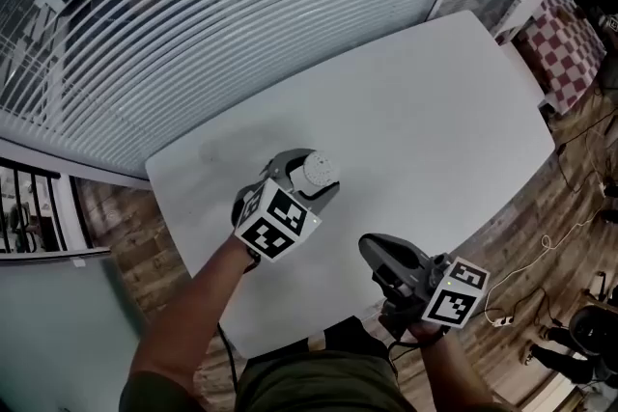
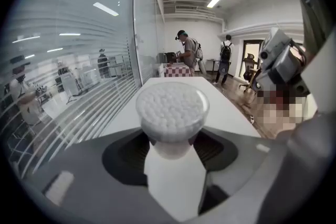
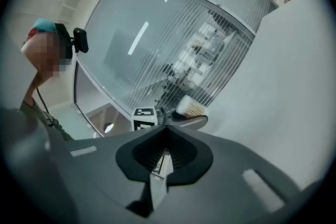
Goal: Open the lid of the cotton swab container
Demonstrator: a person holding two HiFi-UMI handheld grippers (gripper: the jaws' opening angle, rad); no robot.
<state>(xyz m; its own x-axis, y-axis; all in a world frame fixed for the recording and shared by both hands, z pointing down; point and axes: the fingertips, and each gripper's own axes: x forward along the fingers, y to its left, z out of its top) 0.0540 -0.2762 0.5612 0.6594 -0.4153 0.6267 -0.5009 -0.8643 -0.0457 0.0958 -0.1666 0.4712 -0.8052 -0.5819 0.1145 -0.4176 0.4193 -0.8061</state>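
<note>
A small round cotton swab container point(image 1: 316, 172) is held above the white table point(image 1: 425, 111), and my left gripper point(image 1: 305, 182) is shut on its body. In the left gripper view the container point(image 2: 172, 108) stands upright between the jaws, its top end packed with white swab tips. My right gripper point(image 1: 373, 252) hangs to the right of it near the table's front edge, shut with nothing in it. The right gripper view shows its jaws point(image 3: 164, 150) closed together, with the container point(image 3: 192, 107) and the left gripper's marker cube point(image 3: 144, 118) ahead of them. I cannot tell whether a lid is on.
A glass wall with horizontal blinds point(image 1: 241, 14) runs along the table's far side. A red checkered cloth point(image 1: 565, 43) lies beyond the right end. Cables point(image 1: 541, 251) trail on the wooden floor. People point(image 2: 188, 52) stand far off in the room.
</note>
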